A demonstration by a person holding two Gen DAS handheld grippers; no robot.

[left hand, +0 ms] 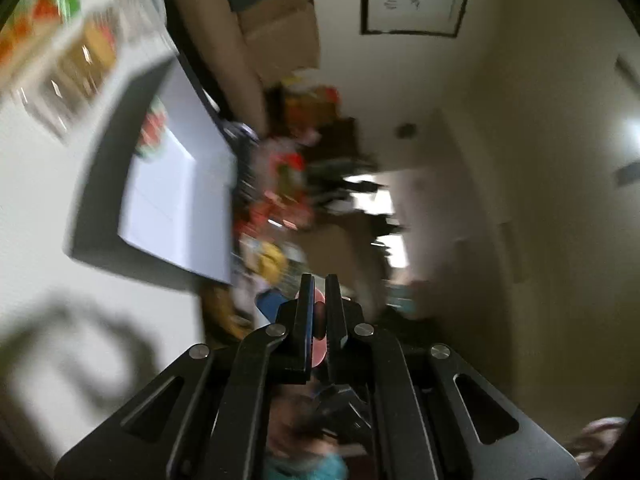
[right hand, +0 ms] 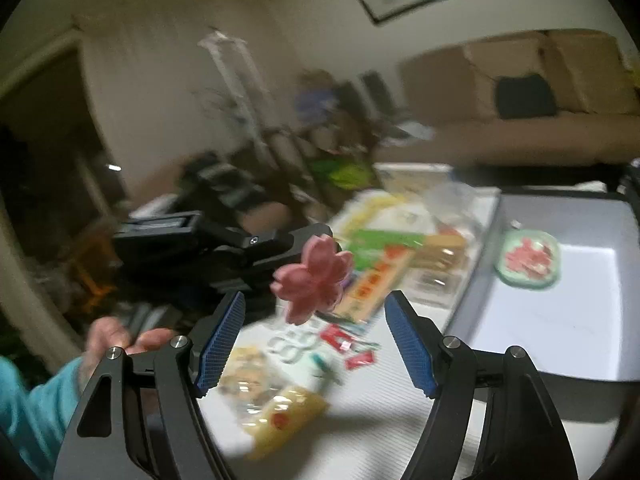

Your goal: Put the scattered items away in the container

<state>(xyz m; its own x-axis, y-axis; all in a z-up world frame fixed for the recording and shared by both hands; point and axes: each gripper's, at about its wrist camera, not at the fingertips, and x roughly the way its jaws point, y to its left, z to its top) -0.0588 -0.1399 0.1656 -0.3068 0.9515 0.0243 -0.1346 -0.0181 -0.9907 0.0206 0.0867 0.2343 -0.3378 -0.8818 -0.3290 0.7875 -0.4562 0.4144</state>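
My left gripper [left hand: 319, 280] is shut on a pink flower-shaped piece [left hand: 319, 336], held in the air; its view is rolled and blurred. From the right wrist the same flower [right hand: 314, 280] shows in the left gripper [right hand: 312, 240], above the table and just ahead of my right gripper [right hand: 316, 340]. The right gripper stands open, its blue pads [right hand: 222, 340] wide apart with nothing between them. The grey container [right hand: 560, 328] lies at the right, also seen as a grey box [left hand: 100, 200] from the left wrist. A green dish with a red flower [right hand: 528, 260] lies inside it.
Scattered on the white table [right hand: 400, 420] are a yellow packet [right hand: 284, 416], small red pieces [right hand: 340, 340], and green and orange packets [right hand: 376, 276]. A hand in a teal sleeve [right hand: 120, 340] is at lower left. A beige sofa [right hand: 520, 120] and cluttered furniture stand behind.
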